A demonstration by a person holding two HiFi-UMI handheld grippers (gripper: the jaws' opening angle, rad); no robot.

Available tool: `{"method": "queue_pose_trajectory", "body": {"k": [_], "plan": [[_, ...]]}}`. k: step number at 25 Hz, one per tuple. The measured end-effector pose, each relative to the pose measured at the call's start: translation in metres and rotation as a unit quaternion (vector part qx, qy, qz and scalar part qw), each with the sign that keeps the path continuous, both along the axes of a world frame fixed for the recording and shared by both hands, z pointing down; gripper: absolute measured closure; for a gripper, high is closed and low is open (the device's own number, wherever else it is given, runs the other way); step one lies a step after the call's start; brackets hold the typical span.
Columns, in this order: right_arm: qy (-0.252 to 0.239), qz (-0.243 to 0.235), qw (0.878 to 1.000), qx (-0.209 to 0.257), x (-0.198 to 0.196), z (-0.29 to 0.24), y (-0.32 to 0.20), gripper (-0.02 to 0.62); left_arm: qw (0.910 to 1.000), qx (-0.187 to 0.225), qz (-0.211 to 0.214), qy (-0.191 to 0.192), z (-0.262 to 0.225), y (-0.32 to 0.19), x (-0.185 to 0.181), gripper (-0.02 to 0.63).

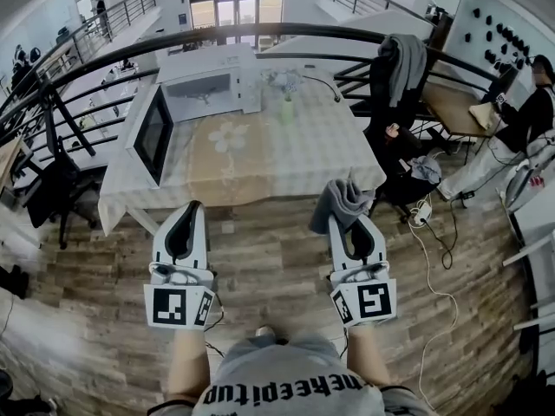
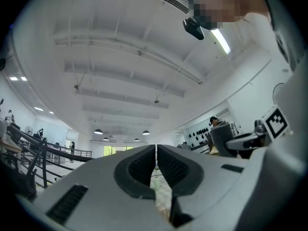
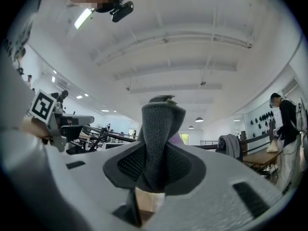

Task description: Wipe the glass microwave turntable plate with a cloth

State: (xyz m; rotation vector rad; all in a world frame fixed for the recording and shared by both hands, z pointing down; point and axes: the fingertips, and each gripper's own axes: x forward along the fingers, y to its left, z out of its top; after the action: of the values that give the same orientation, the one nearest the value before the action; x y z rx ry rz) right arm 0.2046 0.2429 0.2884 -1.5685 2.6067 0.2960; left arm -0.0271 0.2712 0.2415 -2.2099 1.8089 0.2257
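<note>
A white microwave (image 1: 212,89) stands at the back left of the table (image 1: 260,167), its door (image 1: 154,133) swung open to the left. I cannot make out the glass turntable plate in any view. My right gripper (image 1: 344,224) is shut on a grey cloth (image 1: 340,199), which bunches up out of the jaws (image 3: 161,124). My left gripper (image 1: 192,208) is shut with nothing in it. Both grippers hang over the wooden floor just in front of the table's near edge. In both gripper views the left gripper (image 2: 156,153) and right gripper (image 3: 161,160) tilt up toward the ceiling.
A small vase of flowers (image 1: 286,102) stands on the table right of the microwave. A chair draped with clothes (image 1: 399,68) is at the table's right, with cables (image 1: 434,232) on the floor. A black railing (image 1: 260,33) curves behind. A person (image 1: 529,111) sits far right.
</note>
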Motion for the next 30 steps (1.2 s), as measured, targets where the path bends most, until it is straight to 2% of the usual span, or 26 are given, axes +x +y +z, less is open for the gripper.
{"method": "queue_pose_trajectory", "body": {"k": [3,8,13,21,30], "plan": [[-0.028,-0.027,0.999,-0.003,-0.016,0.000,-0.005,0.488,1.0000,-0.002,0.004,0.001,0.004,-0.012,-0.011,0.594],[-0.010,-0.013,1.000,-0.023,-0.031,0.010,-0.027,0.485,1.0000,-0.004,0.005,-0.006,0.011,-0.029,-0.021,0.594],[-0.008,-0.027,0.999,-0.033,-0.051,0.013,-0.055,0.486,0.9999,-0.015,-0.004,0.007,0.020,-0.052,-0.042,0.594],[0.006,-0.043,0.999,-0.008,-0.077,0.002,-0.131,0.492,0.9993,-0.012,-0.036,0.004,0.015,-0.111,-0.068,0.594],[0.004,-0.087,0.996,-0.013,-0.095,-0.009,-0.223,0.500,0.9982,0.006,-0.060,0.001,-0.004,-0.195,-0.077,0.594]]}}
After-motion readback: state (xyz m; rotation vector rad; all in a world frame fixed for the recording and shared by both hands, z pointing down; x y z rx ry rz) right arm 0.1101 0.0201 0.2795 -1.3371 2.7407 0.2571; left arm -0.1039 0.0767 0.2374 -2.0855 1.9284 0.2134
